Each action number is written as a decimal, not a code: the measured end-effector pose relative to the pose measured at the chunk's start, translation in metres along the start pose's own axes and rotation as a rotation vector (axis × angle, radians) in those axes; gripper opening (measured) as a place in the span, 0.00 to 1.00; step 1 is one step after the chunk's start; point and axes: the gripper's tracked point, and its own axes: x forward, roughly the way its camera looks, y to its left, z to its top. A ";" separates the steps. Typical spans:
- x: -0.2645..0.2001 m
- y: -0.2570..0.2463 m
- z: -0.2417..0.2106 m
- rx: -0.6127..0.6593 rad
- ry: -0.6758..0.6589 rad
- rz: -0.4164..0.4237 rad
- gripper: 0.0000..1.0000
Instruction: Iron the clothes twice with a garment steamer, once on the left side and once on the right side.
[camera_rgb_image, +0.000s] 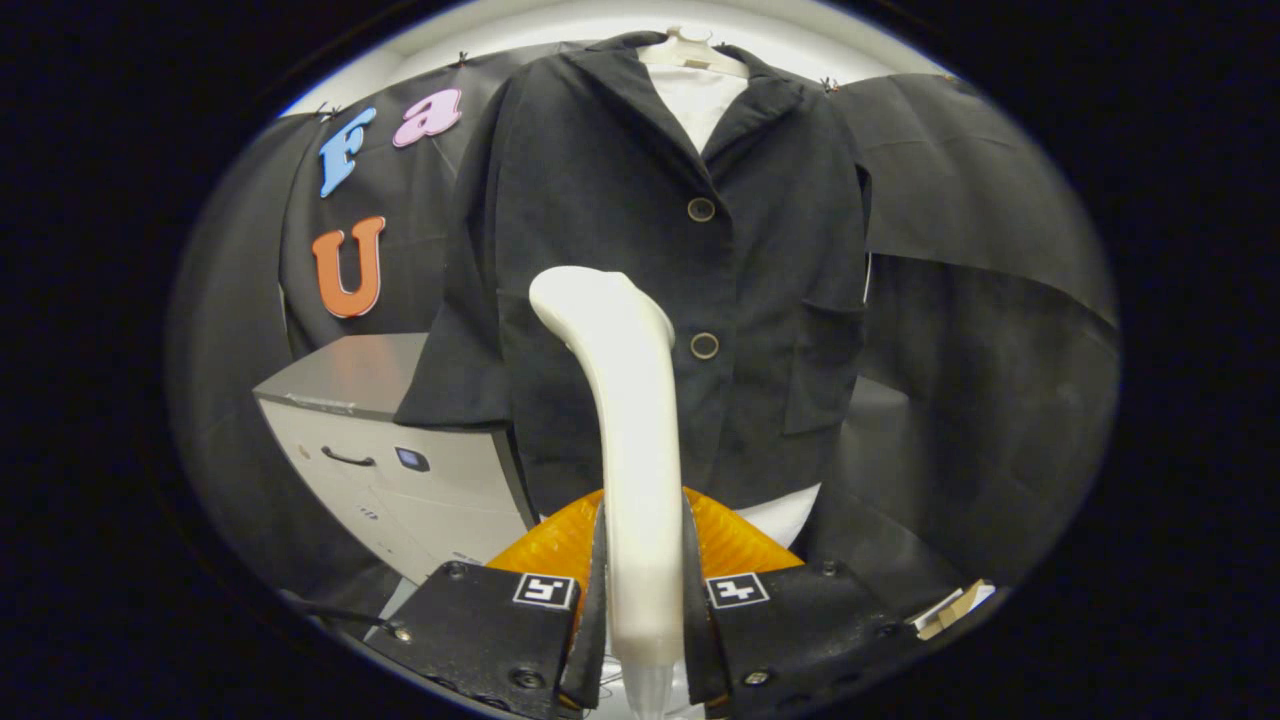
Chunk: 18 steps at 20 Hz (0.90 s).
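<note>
The gripper (642, 590) is clamping the garment steamer (625, 420) handle between both fingers, its head nearing the hanging black jacket (620, 200) centre-left; judging by this, both passes are probably remaining.

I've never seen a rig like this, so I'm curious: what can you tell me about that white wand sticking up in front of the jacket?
The white steamer is a smooth, glossy, plastic-looking wand. It stands nearly upright, its handle clamped between both fingers of the hand-held gripper. Its rounded head bends over at the top towards the dark jacket, near the lower button; whether it touches the cloth cannot be told.
</note>
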 end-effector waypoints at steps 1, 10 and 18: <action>0.002 0.000 -0.007 0.002 0.009 0.000 0.35; 0.018 -0.001 -0.073 -0.005 0.102 -0.004 0.35; 0.016 -0.001 -0.090 0.020 0.152 0.011 0.35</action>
